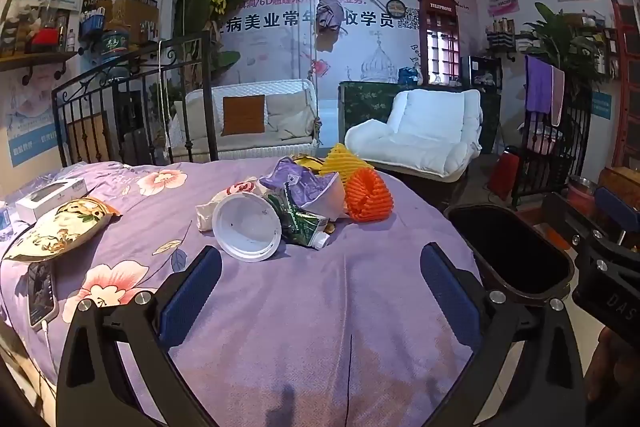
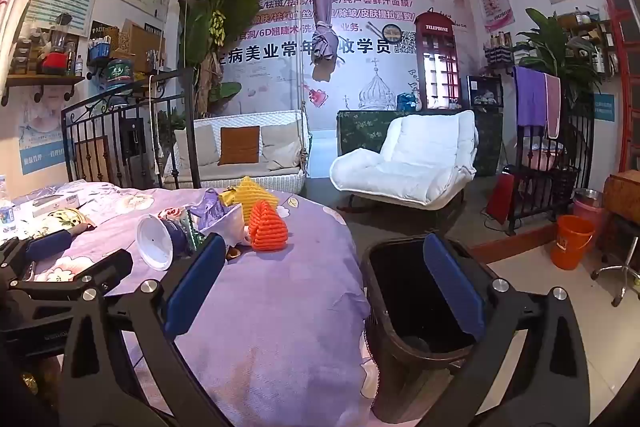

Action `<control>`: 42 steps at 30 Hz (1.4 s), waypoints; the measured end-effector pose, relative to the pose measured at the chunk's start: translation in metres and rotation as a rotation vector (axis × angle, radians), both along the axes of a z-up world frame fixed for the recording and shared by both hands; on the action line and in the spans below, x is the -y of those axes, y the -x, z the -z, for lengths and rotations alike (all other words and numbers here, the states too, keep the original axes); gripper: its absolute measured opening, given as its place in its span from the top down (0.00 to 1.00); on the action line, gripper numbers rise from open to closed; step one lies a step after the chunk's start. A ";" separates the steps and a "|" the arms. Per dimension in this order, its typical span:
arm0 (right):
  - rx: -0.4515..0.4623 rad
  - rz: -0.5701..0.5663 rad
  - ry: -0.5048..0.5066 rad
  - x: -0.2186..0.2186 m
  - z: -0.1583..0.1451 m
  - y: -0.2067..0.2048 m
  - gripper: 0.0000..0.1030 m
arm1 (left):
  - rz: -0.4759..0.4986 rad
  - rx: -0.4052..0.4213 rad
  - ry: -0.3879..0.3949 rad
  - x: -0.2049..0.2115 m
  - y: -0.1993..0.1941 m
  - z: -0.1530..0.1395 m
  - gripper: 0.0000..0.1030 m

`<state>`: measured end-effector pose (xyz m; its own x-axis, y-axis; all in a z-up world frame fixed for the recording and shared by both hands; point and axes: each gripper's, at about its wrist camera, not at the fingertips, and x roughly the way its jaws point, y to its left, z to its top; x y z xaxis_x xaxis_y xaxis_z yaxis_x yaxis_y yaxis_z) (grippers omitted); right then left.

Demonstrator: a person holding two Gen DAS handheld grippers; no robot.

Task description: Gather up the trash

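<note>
A heap of trash is seen near the far edge of the bed (image 1: pixel 280 327): a white paper cup (image 1: pixel 246 227) lies on its side, long axis running away from the camera and open mouth turned toward it, touched by a crumpled green wrapper (image 1: pixel 298 219) and a purple packet (image 1: pixel 304 183), with an orange foam net (image 1: pixel 368 197) and a yellow one (image 1: pixel 344 159) just beyond. The bed is covered by a purple floral sheet, and a dark waste bin (image 2: pixel 404 307) is set on the floor beside it, with a white armchair (image 2: pixel 416 163) and a poster-covered wall behind. Both the left hand-held gripper (image 1: pixel 320 291) and the right hand-held gripper (image 2: pixel 324 287) are held with jaws spread wide, and nothing is gripped.
</note>
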<state>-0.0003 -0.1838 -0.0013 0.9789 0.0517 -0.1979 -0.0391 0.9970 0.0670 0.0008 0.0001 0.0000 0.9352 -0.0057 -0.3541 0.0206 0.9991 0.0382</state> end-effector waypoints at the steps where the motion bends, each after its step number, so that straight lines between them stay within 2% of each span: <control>1: 0.006 -0.001 -0.003 0.000 0.000 0.000 0.05 | 0.000 -0.003 0.001 0.000 -0.001 0.000 0.04; 42: -0.020 -0.008 -0.037 0.005 0.006 -0.005 0.05 | 0.016 0.001 0.000 0.003 0.001 0.003 0.04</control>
<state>0.0042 -0.1887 -0.0071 0.9742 0.0671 -0.2155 -0.0453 0.9935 0.1047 -0.0004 -0.0029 -0.0029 0.9352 -0.0206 -0.3534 0.0363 0.9986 0.0379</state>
